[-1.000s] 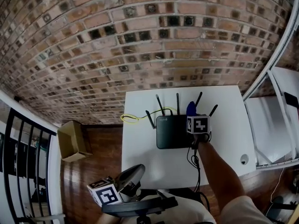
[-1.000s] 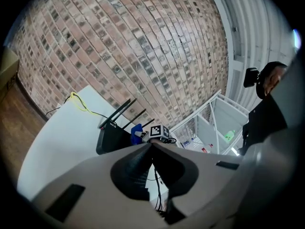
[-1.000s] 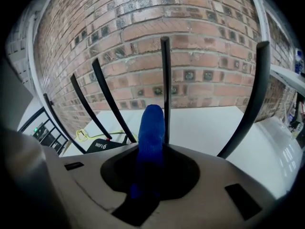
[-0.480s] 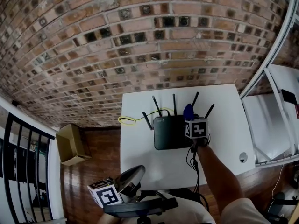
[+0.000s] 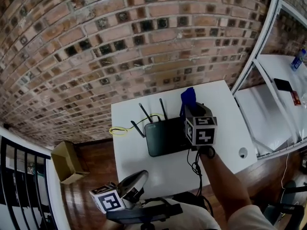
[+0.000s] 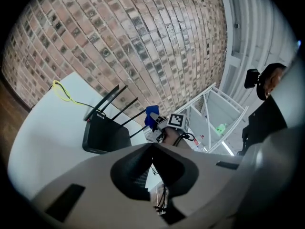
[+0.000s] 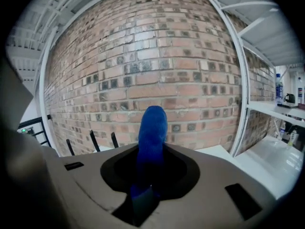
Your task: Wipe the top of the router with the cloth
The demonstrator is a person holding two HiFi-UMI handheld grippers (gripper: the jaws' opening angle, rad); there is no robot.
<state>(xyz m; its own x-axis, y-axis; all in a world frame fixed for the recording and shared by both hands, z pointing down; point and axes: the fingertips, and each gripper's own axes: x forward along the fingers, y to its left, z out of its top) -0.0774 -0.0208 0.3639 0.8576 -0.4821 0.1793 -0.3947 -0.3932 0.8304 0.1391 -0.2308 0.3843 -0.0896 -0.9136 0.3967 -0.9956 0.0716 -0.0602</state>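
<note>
Black flat router (image 5: 165,138) with thin antennas lies on white table (image 5: 225,128), close to red brick wall (image 5: 144,42); yellow cable (image 5: 120,130) at its left rear. Right gripper (image 5: 193,110) sits over router's right end, jaws clamped on blue cloth (image 5: 188,98). Cloth juts past jaws toward wall. Left gripper (image 5: 136,181) hangs low by table's front edge, jaws together, nothing between.
</note>
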